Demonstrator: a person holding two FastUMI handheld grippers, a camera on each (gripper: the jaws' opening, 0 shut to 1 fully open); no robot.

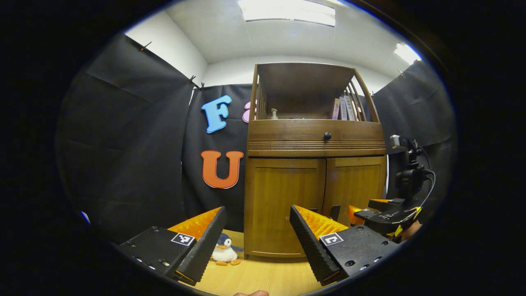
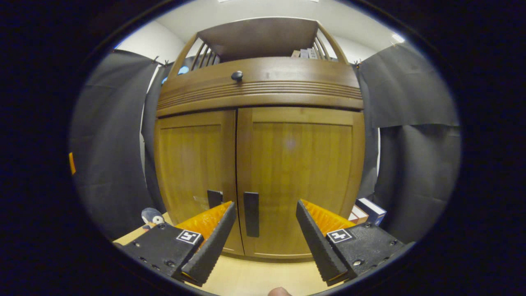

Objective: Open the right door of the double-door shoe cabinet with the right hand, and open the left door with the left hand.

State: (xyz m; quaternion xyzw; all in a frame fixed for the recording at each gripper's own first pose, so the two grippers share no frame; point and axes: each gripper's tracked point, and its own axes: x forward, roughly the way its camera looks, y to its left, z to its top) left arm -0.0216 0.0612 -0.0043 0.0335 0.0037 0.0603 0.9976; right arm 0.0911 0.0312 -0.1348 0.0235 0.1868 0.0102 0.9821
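Right hand-held gripper (image 2: 263,242) is spread wide and holding nothing, hanging just in front of the dark vertical pull handle (image 2: 251,213) on the right door (image 2: 300,181) of the brown wooden double-door shoe cabinet (image 2: 259,164). Left hand-held gripper (image 1: 257,238) is released too, farther back from the cabinet, facing the left door (image 1: 283,205). Both doors are shut. I'd guess rigid hinged panels that swing light, so pinch that slim handle, since the flat fronts look too slick to grab.

The shoe cabinet (image 2: 296,164) is smooth, faintly glossy wood with matt dark door handles (image 2: 251,213); the floor (image 1: 263,277) is pale wood.
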